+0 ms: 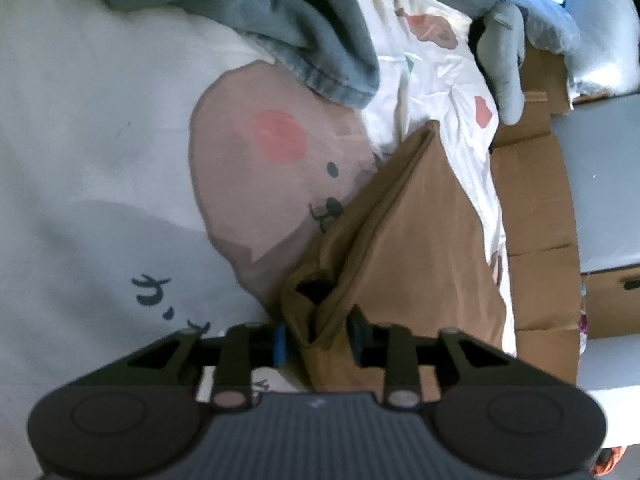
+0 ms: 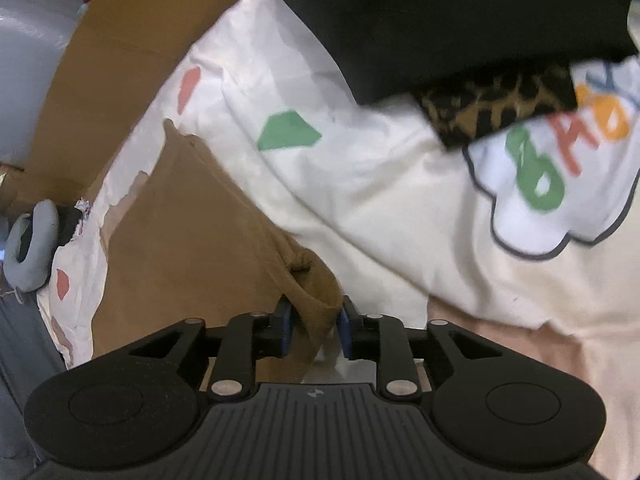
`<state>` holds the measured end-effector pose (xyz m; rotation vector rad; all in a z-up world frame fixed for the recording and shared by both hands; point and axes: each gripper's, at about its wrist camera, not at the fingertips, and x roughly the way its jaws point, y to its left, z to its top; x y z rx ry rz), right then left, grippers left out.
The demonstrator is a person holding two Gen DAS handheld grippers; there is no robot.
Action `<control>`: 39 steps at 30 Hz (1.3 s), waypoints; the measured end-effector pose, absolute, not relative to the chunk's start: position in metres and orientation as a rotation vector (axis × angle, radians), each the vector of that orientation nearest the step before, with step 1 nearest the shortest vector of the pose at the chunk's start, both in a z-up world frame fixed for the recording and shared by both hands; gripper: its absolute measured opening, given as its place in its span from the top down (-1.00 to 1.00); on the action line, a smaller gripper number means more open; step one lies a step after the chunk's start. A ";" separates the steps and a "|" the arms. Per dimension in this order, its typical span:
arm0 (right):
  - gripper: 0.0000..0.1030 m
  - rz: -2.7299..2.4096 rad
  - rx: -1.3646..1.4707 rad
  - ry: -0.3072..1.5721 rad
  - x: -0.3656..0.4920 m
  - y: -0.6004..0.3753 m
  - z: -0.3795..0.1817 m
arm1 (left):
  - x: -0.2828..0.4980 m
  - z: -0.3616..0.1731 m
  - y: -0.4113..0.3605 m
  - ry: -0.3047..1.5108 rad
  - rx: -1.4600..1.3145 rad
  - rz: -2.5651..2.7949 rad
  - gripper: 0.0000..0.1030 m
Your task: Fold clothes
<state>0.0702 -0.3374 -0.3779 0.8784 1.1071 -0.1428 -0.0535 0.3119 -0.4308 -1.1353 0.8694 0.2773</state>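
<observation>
A brown garment (image 1: pixel 404 240) lies stretched over the bed. My left gripper (image 1: pixel 318 340) is shut on one bunched corner of it, the cloth pinched between the blue pads. In the right wrist view the same brown garment (image 2: pixel 192 232) runs away to the left, and my right gripper (image 2: pixel 314 326) is shut on another bunched corner. The cloth between the two held corners hangs taut and folded lengthwise.
A white sheet (image 1: pixel 436 68) with coloured shapes covers the bed. A blue denim piece (image 1: pixel 304 28) lies on a white cloth with a pink bear print (image 1: pixel 260 168). Cardboard (image 1: pixel 536 208) lines the bed's edge. A black garment (image 2: pixel 460 12), leopard-print cloth (image 2: pixel 496 100) and lettered white shirt (image 2: pixel 560 168) lie nearby.
</observation>
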 end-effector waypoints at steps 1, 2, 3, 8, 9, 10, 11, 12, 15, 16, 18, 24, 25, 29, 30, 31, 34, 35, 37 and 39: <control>0.50 -0.142 0.867 1.102 0.070 -0.338 -0.373 | -0.054 -0.431 0.312 0.865 -1.136 0.275 0.26; 0.50 -0.142 0.852 1.097 0.070 -0.339 -0.368 | -0.054 -0.432 0.313 0.861 -1.137 0.272 0.22; 0.50 -0.144 0.831 1.092 0.071 -0.339 -0.363 | -0.055 -0.432 0.313 0.857 -1.138 0.270 0.19; 0.50 -0.150 0.726 1.065 0.077 -0.339 -0.338 | -0.056 -0.433 0.313 0.839 -1.130 0.239 -0.02; 0.50 -0.145 0.706 1.058 0.079 -0.338 -0.333 | -0.057 -0.433 0.314 0.836 -1.127 0.227 -0.04; 0.50 -0.130 0.688 1.050 0.082 -0.335 -0.328 | -0.057 -0.433 0.314 0.832 -1.126 0.217 -0.05; 0.49 -0.116 0.670 1.045 0.085 -0.331 -0.324 | -0.058 -0.433 0.314 0.827 -1.124 0.211 -0.05; 0.49 -0.098 0.652 1.043 0.089 -0.325 -0.321 | -0.058 -0.434 0.315 0.823 -1.123 0.206 -0.05; 0.49 -0.029 0.601 1.054 0.101 -0.303 -0.322 | -0.059 -0.435 0.315 0.811 -1.120 0.192 -0.03; 0.49 -0.006 0.584 1.057 0.106 -0.295 -0.322 | -0.060 -0.435 0.315 0.808 -1.120 0.187 0.00; 0.49 0.040 0.550 1.064 0.114 -0.280 -0.323 | -0.063 -0.435 0.317 0.806 -1.119 0.173 0.01; 0.49 0.181 0.448 1.085 0.138 -0.234 -0.325 | -0.062 -0.435 0.320 0.806 -1.132 0.154 0.22; 0.49 0.213 0.438 1.101 0.139 -0.223 -0.328 | -0.062 -0.435 0.320 0.802 -1.137 0.151 0.33; 0.49 0.344 0.395 1.166 0.146 -0.180 -0.338 | -0.061 -0.433 0.322 0.790 -1.156 0.133 0.73; 0.49 0.377 0.382 1.182 0.146 -0.169 -0.341 | -0.061 -0.433 0.322 0.789 -1.160 0.127 0.77; 0.49 0.410 0.368 1.197 0.145 -0.158 -0.343 | -0.061 -0.432 0.322 0.787 -1.162 0.119 0.78; 0.51 0.490 0.328 1.233 0.141 -0.133 -0.349 | -0.059 -0.425 0.322 0.785 -1.149 0.104 0.83; 0.52 0.515 0.315 1.244 0.139 -0.125 -0.351 | -0.059 -0.423 0.323 0.783 -1.149 0.100 0.83; 0.56 0.565 0.288 1.266 0.136 -0.109 -0.354 | -0.059 -0.421 0.323 0.778 -1.156 0.093 0.84; 0.61 0.591 0.268 1.286 0.133 -0.101 -0.358 | -0.059 -0.420 0.324 0.777 -1.161 0.087 0.85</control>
